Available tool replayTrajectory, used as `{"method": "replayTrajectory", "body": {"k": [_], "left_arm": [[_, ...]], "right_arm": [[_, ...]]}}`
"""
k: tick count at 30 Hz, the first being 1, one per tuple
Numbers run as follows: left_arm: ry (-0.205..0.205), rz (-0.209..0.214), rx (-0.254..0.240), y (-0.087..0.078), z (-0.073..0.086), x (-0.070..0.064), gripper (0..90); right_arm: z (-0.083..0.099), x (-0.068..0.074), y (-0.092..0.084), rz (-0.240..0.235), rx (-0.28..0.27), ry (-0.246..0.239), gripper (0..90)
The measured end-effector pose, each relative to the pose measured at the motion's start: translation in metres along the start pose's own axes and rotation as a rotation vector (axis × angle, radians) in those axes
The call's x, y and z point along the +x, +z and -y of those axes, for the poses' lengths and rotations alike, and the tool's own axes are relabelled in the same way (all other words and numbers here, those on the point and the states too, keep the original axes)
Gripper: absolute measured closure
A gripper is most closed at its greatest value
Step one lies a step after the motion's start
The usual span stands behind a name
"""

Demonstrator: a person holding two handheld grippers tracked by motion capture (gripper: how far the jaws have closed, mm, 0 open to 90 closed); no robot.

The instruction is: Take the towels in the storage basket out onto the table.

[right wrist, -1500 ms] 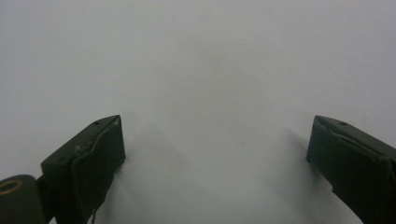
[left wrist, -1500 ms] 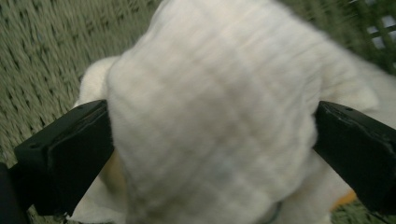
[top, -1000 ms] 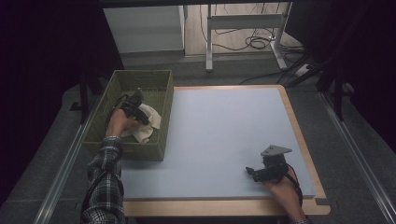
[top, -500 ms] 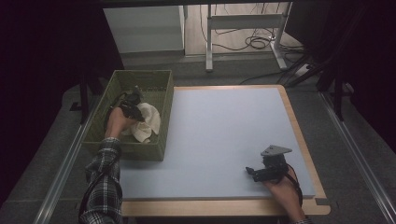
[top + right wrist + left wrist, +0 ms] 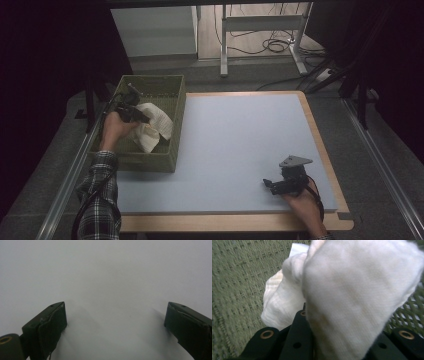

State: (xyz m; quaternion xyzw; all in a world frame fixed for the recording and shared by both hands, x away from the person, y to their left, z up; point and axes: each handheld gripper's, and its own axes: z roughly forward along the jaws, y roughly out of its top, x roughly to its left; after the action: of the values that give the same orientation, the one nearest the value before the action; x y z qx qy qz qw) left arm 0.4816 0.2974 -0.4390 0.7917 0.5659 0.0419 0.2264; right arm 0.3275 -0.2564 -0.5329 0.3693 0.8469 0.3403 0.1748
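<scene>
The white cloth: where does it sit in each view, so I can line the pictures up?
High view: the white cloth is at left, inside the green basket, pinched by the left gripper.
Left gripper view: it covers the centre and right, clamped between the black jaws, its loose end hanging at centre-left.
Right gripper view: not in it; open jaws over the pale table top.
Shared landmark: the basket's green weave.

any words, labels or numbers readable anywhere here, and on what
None: no readable text in any view.
The white cloth held in the left gripper is plain fabric, unprinted where it shows.
The green woven basket carries no label.
The pale blue table mat is blank.
The right gripper and its black fingers show no markings, only screw holes.
</scene>
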Motion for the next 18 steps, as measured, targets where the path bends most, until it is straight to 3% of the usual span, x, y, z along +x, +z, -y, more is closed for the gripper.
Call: {"method": "replayTrajectory", "body": {"k": [11,18], "left_arm": [[0.020,0.030,-0.107,-0.048,0.004,-0.009,80.6],[0.049,0.016,-0.130,-0.071,0.002,-0.017,80.5]], "right_arm": [[0.000,0.000,0.000,0.000,0.000,0.000,4.3],[0.000,0.000,0.000,0.000,0.000,0.000,4.3]]}}
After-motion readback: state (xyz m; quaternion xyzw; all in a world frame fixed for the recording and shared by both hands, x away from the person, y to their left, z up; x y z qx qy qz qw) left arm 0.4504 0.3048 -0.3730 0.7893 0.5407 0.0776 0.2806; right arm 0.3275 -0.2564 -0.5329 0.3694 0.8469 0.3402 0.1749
